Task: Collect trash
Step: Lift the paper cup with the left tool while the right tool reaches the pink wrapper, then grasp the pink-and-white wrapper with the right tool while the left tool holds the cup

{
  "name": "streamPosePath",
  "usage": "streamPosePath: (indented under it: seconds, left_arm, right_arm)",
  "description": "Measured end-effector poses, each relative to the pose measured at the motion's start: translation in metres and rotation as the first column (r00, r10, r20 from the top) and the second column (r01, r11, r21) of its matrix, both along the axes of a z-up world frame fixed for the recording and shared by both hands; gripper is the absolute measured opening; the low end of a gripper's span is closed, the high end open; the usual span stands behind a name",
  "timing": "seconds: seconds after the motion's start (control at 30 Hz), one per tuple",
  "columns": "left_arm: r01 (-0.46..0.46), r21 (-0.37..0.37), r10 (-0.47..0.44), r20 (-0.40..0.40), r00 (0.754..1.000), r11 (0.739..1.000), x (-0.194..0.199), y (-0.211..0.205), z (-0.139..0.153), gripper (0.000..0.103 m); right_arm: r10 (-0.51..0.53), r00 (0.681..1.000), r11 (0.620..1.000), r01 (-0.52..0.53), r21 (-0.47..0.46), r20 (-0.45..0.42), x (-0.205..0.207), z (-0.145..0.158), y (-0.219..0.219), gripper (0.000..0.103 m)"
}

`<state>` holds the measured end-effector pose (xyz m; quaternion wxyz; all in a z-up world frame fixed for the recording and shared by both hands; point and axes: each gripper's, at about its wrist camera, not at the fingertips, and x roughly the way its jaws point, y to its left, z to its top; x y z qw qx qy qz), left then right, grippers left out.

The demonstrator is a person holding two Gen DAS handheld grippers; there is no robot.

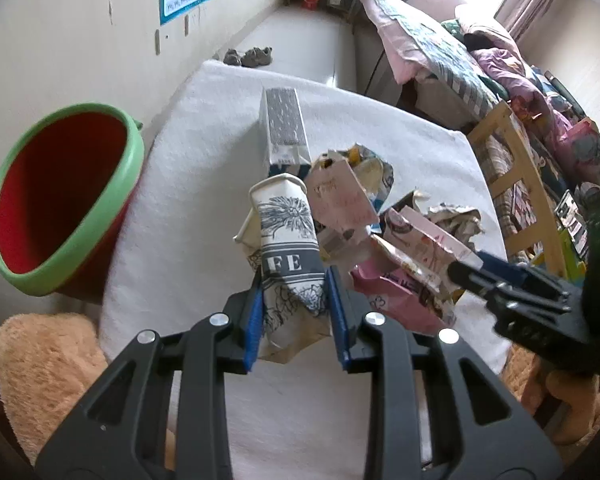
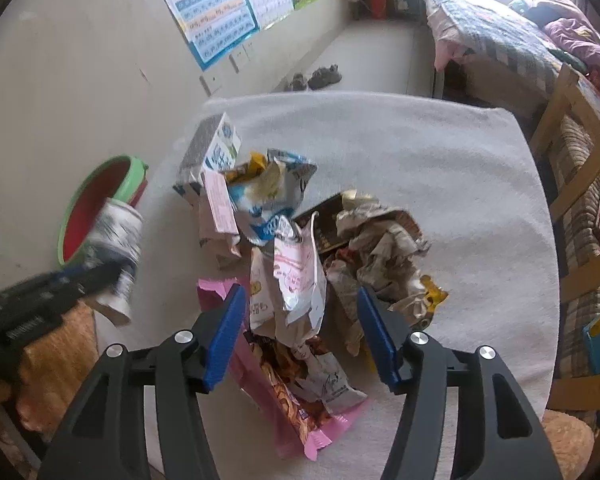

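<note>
the left gripper [image 1: 294, 312] is closed on a crushed paper cup [image 1: 288, 248], its 2 blue pads pinching the cup's lower body. the cup's long axis runs forward along the fingers, open rim at the far end, and it looks lifted clear of the white cloth [image 1: 204, 152]. the relation that matters now: the red bin with the green rim [image 1: 66, 200] lies to the left of that claw, just beside the cloth's left edge, its mouth tilted toward the camera. so the left hand is the nearer one, and a swing leftward seems the likely next move. no contents are visible in the part of the bin that shows.

the right gripper [image 2: 302, 334] is wide open and grips nothing, hovering over the trash pile [image 2: 300, 248]. a white and pink wrapper [image 2: 298, 276] sits between its fingers; contact cannot be told. a milk carton [image 2: 212, 150] lies at the pile's far-left end.
</note>
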<state>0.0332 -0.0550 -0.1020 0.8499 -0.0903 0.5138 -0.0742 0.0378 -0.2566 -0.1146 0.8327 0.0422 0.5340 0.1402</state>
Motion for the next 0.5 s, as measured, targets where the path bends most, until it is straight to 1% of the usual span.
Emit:
streamPosePath:
  seconds: [0.2,0.4,0.47,0.5]
  left_arm:
    - [-0.020,-0.005,0.020,-0.004,1.000,1.000,-0.002,0.005,-0.002,0.028]
    - [-0.017,-0.006,0.017,-0.004,1.000,1.000,-0.002,0.007,-0.003,0.028]
    - [-0.018,-0.004,0.018,-0.003,1.000,1.000,-0.003,0.007,-0.002,0.028]
    - [-0.019,-0.004,0.019,-0.002,1.000,1.000,-0.003,0.007,-0.002,0.028]
  right_arm:
    - [0.004,1.000,1.000,-0.004,0.014,-0.004,0.004,-0.001,0.002,0.057]
    - [-0.011,0.998,0.999,0.013,0.035,-0.058,0.011,-0.013,0.000,0.056]
    - [-0.010,0.998,0.999,0.013,0.046,-0.064,0.011,-0.015,-0.001,0.049]
    - [-0.007,0.998,0.999,0.010,0.051,-0.066,0.010,-0.015,-0.002,0.037]
